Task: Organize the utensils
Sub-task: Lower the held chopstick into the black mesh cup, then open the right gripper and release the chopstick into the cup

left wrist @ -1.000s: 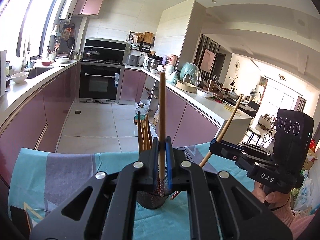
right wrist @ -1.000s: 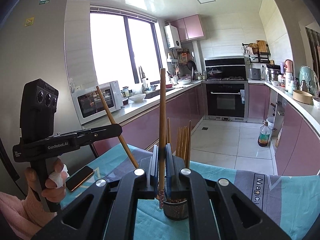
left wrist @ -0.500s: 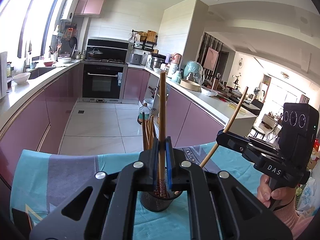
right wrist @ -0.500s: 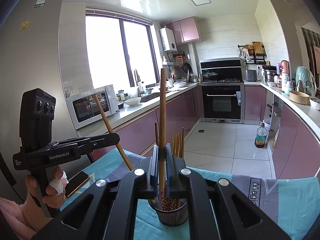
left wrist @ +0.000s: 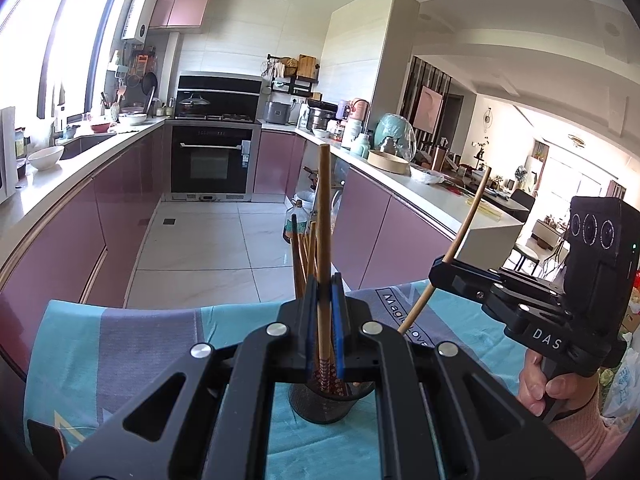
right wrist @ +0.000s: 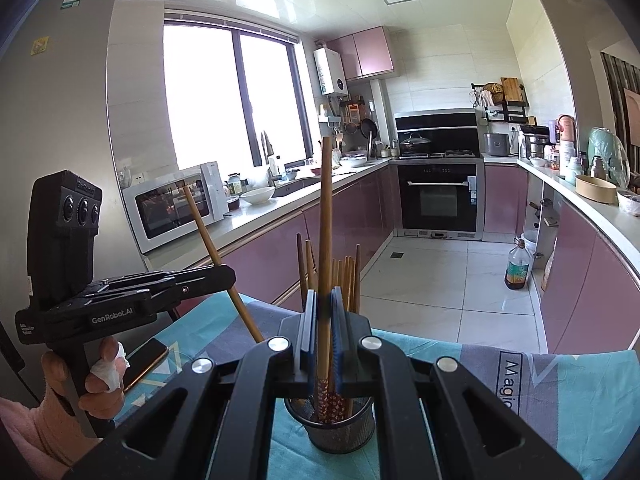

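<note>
The left gripper clamps a chopstick. The right gripper clamps another chopstick. Both tips dip into the holder.

I see a teal tablecloth with wide grey bands and thin cream chevron lines covering the near table. On it stands a round black wire-mesh holder with brown wooden chopsticks. The long brown chopstick with a red, white-speckled tip shows between blue pads on my matte black right gripper. My black left gripper carries the same blue. Far cabinets are glossy mauve-pink; the oven is black.
</note>
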Demonstrator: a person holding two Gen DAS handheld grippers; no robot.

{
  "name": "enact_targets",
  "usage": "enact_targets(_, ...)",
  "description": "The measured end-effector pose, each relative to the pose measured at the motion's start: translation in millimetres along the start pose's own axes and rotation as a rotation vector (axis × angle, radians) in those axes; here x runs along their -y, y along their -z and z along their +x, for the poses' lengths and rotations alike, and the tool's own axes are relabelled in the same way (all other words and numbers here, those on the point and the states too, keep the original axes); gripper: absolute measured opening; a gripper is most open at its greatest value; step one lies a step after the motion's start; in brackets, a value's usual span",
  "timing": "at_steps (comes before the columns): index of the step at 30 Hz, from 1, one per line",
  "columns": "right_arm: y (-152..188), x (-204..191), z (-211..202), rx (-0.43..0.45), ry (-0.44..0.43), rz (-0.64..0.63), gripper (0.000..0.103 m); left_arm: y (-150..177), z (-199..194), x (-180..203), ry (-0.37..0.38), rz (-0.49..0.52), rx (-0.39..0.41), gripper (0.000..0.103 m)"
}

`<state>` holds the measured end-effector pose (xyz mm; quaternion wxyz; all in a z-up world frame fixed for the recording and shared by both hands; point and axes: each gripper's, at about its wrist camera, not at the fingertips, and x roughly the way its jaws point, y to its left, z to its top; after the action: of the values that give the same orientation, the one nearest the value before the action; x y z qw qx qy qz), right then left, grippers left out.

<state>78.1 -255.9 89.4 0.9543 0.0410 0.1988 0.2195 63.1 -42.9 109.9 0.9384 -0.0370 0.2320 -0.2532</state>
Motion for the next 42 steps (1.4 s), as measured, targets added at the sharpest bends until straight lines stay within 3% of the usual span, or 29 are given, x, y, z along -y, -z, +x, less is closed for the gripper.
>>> enact_targets(42, 16, 4, 35, -0.075, 0.047, 0.010, 0.005, -2, 34, -3, -0.018, 0.019, -0.106, 0.007)
